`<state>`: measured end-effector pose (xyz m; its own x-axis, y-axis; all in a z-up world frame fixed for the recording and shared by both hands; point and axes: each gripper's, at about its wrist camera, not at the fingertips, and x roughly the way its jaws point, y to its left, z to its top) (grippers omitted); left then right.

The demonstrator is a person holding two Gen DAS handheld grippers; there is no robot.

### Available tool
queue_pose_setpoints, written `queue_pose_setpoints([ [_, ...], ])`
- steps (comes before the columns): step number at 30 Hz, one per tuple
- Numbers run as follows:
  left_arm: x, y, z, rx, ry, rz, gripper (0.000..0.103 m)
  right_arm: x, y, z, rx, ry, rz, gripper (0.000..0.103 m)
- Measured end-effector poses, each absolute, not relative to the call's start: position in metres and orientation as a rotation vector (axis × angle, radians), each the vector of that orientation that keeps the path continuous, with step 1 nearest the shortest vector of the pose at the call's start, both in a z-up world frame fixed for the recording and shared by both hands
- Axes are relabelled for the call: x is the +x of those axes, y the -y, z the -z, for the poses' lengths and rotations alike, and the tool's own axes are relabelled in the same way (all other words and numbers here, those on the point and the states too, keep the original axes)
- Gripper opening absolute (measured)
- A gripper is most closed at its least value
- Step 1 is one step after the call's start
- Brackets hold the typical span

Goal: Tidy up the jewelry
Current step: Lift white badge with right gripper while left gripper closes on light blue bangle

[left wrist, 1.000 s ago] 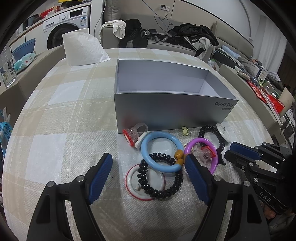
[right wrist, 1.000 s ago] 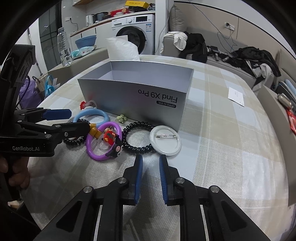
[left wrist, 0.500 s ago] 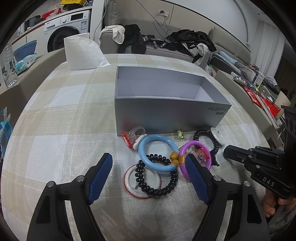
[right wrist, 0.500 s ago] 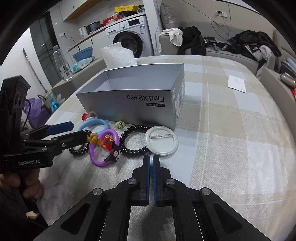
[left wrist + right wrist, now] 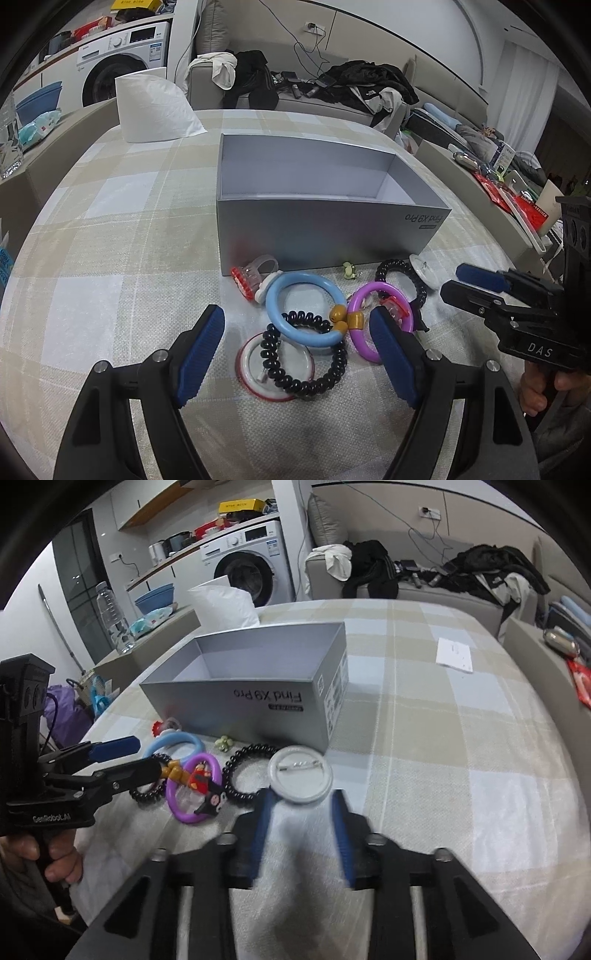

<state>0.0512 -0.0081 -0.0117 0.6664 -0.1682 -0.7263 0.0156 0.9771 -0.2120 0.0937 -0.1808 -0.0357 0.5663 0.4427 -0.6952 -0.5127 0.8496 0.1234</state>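
Jewelry lies on the checked cloth in front of an open grey box (image 5: 325,221). My left gripper (image 5: 297,321) stands open over a blue ring (image 5: 304,310), a black coil hair tie (image 5: 332,369) and a red-rimmed badge (image 5: 275,369), touching none. A purple ring (image 5: 195,786) with small figures lies beside a second black coil (image 5: 251,771). My right gripper (image 5: 301,801) is blurred and its jaws are opening; the near edge of a white pin badge (image 5: 300,775) lies between the fingertips, and the pads do not press on it.
A red-and-clear ring toy (image 5: 251,277) and a small green charm (image 5: 349,271) lie against the box front. A white bag (image 5: 151,110) stands at the table's far left and a paper slip (image 5: 454,655) at its far right. Sofa with clothes behind.
The right gripper's jaws closed fully, then spread apart, and it came closer to the white badge. The left gripper stayed open over the same rings.
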Motion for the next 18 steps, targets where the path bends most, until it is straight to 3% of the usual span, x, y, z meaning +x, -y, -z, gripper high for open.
queue_pose_setpoints([
  [1,0.052,0.008,0.011,-0.198,-0.836,0.105,0.077,0.096,0.179,0.034,-0.107,-0.782,-0.554,0.057],
  [2,0.052,0.007,0.011,-0.2,-0.836,0.104,0.077,0.099,0.178,0.034,-0.117,-0.781,-0.549,0.058],
  [11,0.052,0.006,0.013,-0.212,-0.841,0.103,0.077,0.127,0.164,0.041,-0.15,-0.854,-0.576,0.057],
  [13,0.052,0.006,0.013,-0.211,-0.846,0.1,0.077,0.127,0.162,0.043,-0.166,-0.847,-0.562,0.053],
  [15,0.054,0.007,0.014,-0.21,-0.85,0.099,0.077,0.125,0.158,0.042,-0.198,-0.837,-0.541,0.042],
  [18,0.056,0.007,0.014,-0.202,-0.855,0.095,0.077,0.124,0.158,0.041,-0.195,-0.839,-0.548,0.04],
])
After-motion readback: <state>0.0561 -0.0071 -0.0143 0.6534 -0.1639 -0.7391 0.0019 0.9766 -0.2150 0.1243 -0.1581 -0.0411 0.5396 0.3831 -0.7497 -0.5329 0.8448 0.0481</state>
